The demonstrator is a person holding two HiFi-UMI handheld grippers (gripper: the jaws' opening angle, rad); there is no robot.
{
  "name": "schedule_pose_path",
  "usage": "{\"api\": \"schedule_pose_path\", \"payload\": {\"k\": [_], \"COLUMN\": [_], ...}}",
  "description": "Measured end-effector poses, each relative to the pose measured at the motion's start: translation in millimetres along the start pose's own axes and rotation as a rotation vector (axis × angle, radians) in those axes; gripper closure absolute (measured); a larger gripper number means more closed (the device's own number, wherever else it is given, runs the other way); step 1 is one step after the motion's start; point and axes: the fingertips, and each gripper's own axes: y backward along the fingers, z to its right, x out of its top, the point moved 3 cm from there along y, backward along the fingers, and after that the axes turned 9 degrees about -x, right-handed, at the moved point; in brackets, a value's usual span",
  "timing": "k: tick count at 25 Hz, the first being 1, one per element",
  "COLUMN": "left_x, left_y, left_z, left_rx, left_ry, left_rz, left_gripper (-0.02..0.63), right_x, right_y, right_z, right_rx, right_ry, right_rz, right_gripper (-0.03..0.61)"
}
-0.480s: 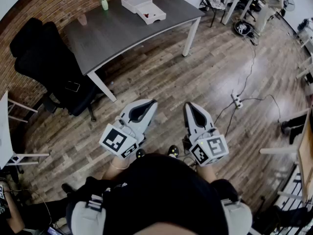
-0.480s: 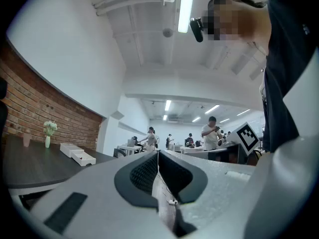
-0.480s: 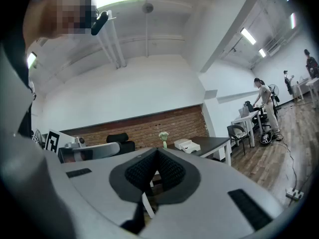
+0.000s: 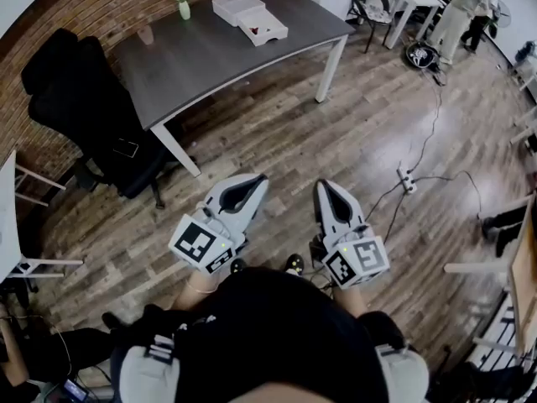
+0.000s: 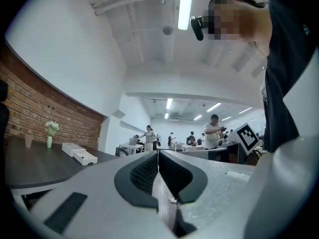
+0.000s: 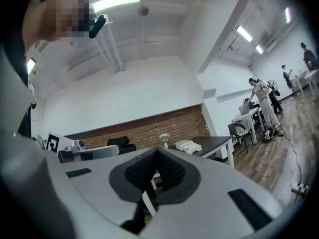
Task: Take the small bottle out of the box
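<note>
Though nothing has really shifted, the left gripper [image 4: 261, 178] and right gripper [image 4: 322, 184] stay level, jaws together and empty; the box [image 4: 263, 28] lies well ahead of both, its small bottle indiscernible, so the approach seems unstarted.

Closed empty tongs [image 5: 158, 154], box [image 5: 83, 157] on table [image 5: 30, 167]

The person holds both tongs out level in front of the body, side by side and slightly apart. The left tongs [image 4: 258, 179] have their jaws pressed together, empty. The right tongs [image 4: 322, 185] are closed too, gripping nothing.
</note>
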Motion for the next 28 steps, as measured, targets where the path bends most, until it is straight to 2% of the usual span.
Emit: {"api": "schedule_pose_path", "payload": {"k": [10, 18, 28], "left_x": [-4, -7, -10], "left_y": [-17, -52, -94], "left_z": [11, 28, 47], "left_rx": [0.016, 0.011, 0.027], "left_ry": [-0.007, -0.011, -0.026], "left_rz": [-0.012, -0.014, -0.019], "left_gripper": [0.611, 0.611, 0.611], "right_x": [-2, 5, 23], "right_y": [4, 15, 24], "right_z": [20, 55, 90], "right_rx": [0.017, 0.016, 0.095], "right_ry": [-0.016, -0.003, 0.012], "right_rz": [0.001, -0.011, 0.01], "right_gripper": [0.577, 0.577, 0.577]}}
